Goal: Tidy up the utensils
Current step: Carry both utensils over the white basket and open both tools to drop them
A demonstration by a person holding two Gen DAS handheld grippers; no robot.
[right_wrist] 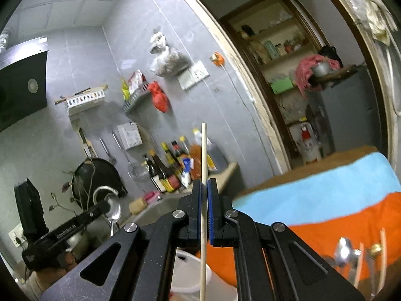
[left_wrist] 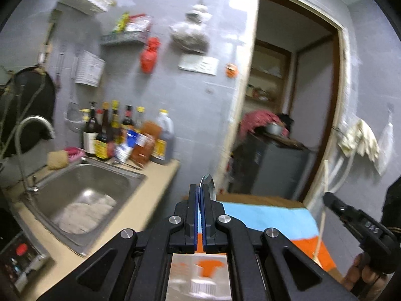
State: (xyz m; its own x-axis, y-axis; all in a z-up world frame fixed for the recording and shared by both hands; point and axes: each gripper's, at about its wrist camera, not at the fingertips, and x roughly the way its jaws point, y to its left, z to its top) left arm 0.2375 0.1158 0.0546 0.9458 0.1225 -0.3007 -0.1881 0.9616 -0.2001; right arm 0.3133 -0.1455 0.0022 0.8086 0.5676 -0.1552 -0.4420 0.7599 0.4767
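Two grippers are raised above the cloth-covered surface, each clamped on a utensil. In the left wrist view, the left gripper [left_wrist: 200, 195] sits at lower centre with its blue pads closed on a metal spoon [left_wrist: 209, 184]; the bowl of the spoon pokes up past the fingertips, edge-on and slightly to the right of them. In the right wrist view the same spoon [right_wrist: 114, 209] shows at lower left, bowl up and handle hanging down from the left gripper [right_wrist: 106, 207].

The right gripper [right_wrist: 204, 195] is at lower centre of its own view, closed on a single pale wooden chopstick [right_wrist: 204, 163]. The chopstick stands nearly upright, running from well above the fingertips down between the pads to the bottom edge of the frame. In the left wrist view the right gripper [left_wrist: 328, 198] enters from the lower right, with the chopstick [left_wrist: 322, 215] as a thin pale line below it.

More utensils [right_wrist: 348, 253] lie blurred on the orange part of the cloth [right_wrist: 325, 200] at lower right of the right view. A white container [right_wrist: 185, 273] sits below the right gripper. Left of the cloth in the left view are a steel sink [left_wrist: 85, 190] and a row of sauce bottles [left_wrist: 120, 130].
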